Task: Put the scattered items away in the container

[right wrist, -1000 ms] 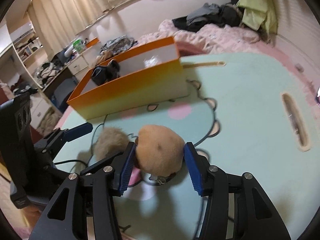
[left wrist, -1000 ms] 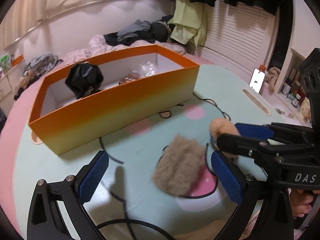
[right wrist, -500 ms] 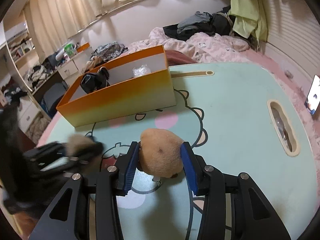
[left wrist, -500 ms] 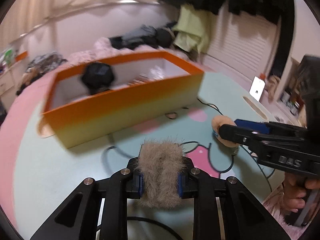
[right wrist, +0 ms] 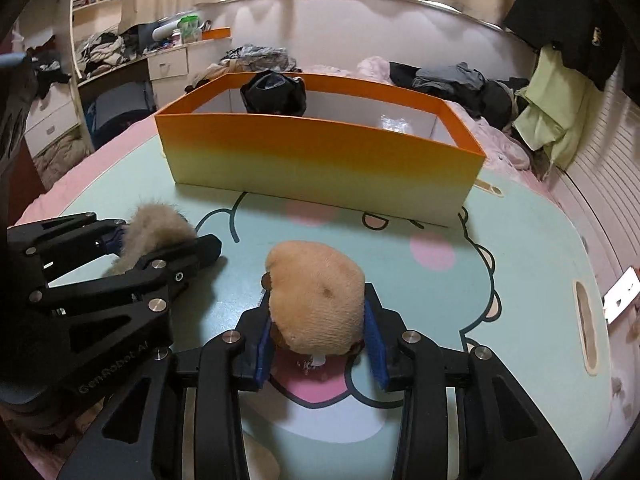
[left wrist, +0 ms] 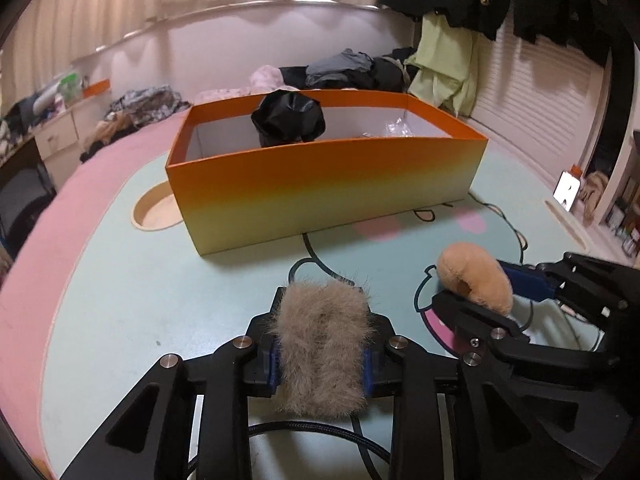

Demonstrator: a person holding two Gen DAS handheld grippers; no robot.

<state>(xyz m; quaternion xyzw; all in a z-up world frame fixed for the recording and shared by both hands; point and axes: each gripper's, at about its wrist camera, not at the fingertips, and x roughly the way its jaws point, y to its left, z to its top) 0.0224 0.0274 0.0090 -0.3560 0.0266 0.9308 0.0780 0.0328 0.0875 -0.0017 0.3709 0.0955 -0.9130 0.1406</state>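
Two handheld grippers of matte black plastic, each built the same way. The left gripper [left wrist: 322,360] has two flat linkage arms with triangular cut-outs, joined by round silver screws [left wrist: 243,343] at the pivots. Its fingers [left wrist: 273,364] carry blue ribbed pads on their inner faces. A black braided cable [left wrist: 304,429] loops beneath its body. The right gripper [right wrist: 320,344] shows the same black arms, silver pivot screws [right wrist: 229,336] and blue pads [right wrist: 376,338] — the pads are long and narrow. Seen from the right wrist camera, the side of the left gripper bears pale raised lettering [right wrist: 113,371] reading "GenRobot AI" — beside small silver bolts.
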